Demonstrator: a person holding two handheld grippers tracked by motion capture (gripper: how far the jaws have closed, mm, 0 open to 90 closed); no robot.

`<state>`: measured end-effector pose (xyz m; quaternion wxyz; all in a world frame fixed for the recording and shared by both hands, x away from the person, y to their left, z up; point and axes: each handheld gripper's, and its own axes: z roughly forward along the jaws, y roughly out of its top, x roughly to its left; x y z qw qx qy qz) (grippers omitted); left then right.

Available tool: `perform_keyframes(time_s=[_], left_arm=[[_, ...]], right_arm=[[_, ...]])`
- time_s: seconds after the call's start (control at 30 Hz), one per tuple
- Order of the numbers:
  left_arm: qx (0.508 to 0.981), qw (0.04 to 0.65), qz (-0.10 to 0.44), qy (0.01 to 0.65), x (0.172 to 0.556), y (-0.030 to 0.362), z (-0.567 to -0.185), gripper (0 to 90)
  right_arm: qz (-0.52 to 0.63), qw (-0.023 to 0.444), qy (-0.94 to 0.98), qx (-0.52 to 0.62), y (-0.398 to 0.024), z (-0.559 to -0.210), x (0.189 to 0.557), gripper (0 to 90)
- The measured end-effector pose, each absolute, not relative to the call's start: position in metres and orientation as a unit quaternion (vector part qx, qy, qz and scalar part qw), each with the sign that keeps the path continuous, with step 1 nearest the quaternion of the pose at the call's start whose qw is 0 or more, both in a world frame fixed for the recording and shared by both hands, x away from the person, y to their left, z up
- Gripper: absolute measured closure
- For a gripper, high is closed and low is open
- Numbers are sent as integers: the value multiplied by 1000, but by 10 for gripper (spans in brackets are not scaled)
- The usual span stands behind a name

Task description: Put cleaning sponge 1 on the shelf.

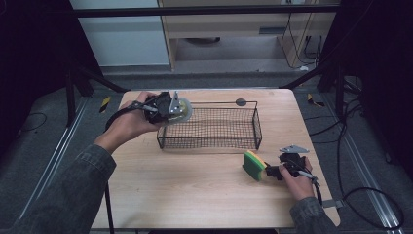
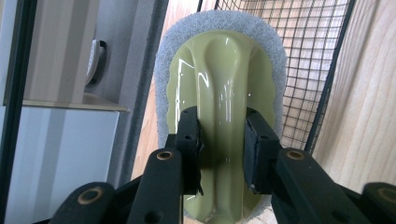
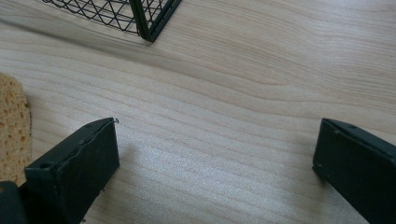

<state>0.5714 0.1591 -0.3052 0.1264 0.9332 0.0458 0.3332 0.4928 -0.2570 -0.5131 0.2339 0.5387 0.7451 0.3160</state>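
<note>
A scrubber (image 2: 224, 70) with a glossy pale green handle and a grey scouring pad is clamped by its handle in my left gripper (image 2: 222, 135). In the high view my left gripper (image 1: 168, 109) holds the scrubber (image 1: 184, 110) in the air at the left end of the black wire basket (image 1: 209, 141). My right gripper (image 1: 275, 170) rests low at the table's right front, open, with only bare wood between its jaws (image 3: 215, 154). A green and yellow sponge (image 1: 254, 165) stands on edge just left of it; its yellow face (image 3: 11, 126) lies outside the left jaw.
The basket's mesh (image 2: 303, 56) lies right behind the scrubber, and its corner (image 3: 140, 14) is ahead of the right gripper. Bare wooden table (image 1: 195, 190) stretches in front of the basket. Black frame legs and cables lie around the table on the floor.
</note>
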Motion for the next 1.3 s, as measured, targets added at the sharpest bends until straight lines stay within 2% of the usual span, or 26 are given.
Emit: perform_keyframes(time_s=[0.77, 1.3], left_arm=[[935, 134, 328, 31, 585, 151, -312, 707], [938, 135, 315, 43, 604, 150, -321, 707]], right_arm=[[316, 234, 745, 539, -257, -513, 493, 5], [316, 234, 747, 536, -257, -513, 493, 5]])
